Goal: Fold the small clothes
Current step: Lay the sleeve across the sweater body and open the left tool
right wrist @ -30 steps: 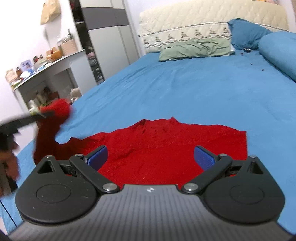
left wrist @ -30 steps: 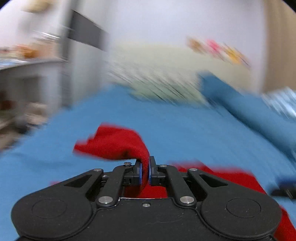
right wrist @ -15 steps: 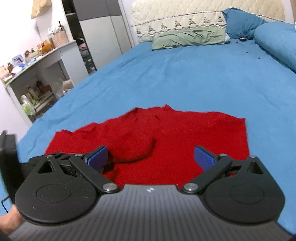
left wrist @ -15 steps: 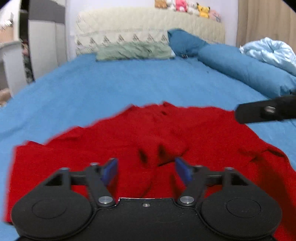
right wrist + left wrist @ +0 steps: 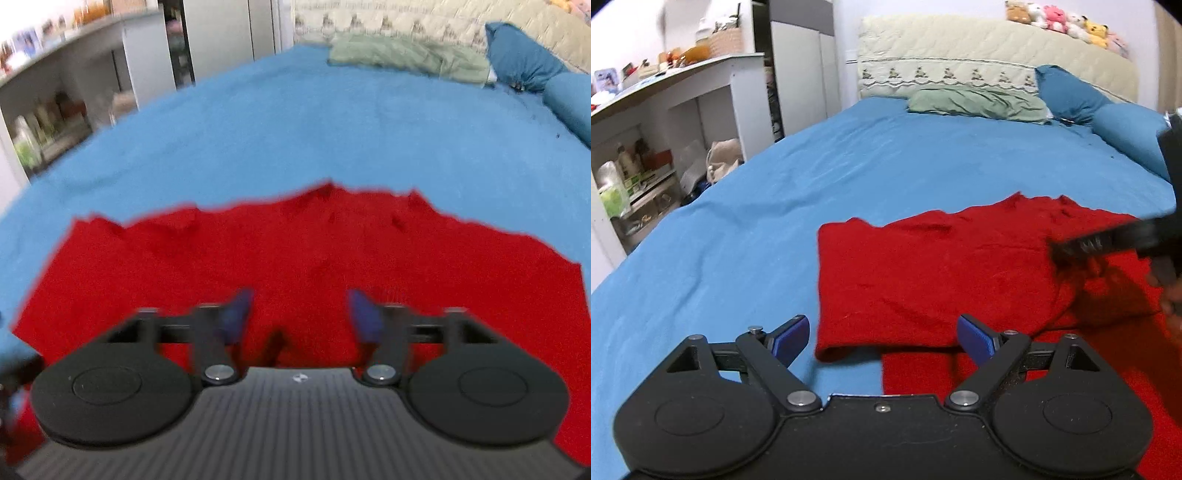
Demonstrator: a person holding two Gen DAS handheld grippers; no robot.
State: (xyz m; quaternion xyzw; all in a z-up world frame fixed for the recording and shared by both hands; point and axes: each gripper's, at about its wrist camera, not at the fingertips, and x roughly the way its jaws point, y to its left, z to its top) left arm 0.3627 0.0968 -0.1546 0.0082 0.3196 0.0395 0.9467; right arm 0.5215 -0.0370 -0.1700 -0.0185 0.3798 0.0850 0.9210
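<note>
The red garment (image 5: 923, 273) lies spread on the blue bed (image 5: 849, 173), its left sleeve folded in over the body so a straight vertical edge runs down its left side, with the sleeve's cuff end lying just ahead of the left gripper (image 5: 882, 338). That gripper hangs low over the near edge of the cloth, blue pads (image 5: 975, 338) wide apart and the jaws opening further — the folded sleeve end and a strip of bare sheet show between them, and the pads press on nothing. Over on the right of the left view, the right gripper (image 5: 1108, 243) comes in as a dark blurred bar above the garment, a bit of the person's hand (image 5: 1169, 291) at the frame edge behind it. From the right wrist camera the picture is smeared by motion: the garment fills the lower half, its collar edge pointing up the bed, and the right gripper (image 5: 299, 314) sits over the middle of the cloth with jaws closing — a gap shows between the pads, red cloth lies below it, and whether any fabric is pinched yet I cannot tell. Further up the bed a green pillow (image 5: 975, 105) and a blue pillow (image 5: 1067, 92) rest against the cream headboard (image 5: 979, 48), plush toys (image 5: 1063, 16) lined along its top. A white shelf unit (image 5: 665, 110) stands off the bed's left side.
</note>
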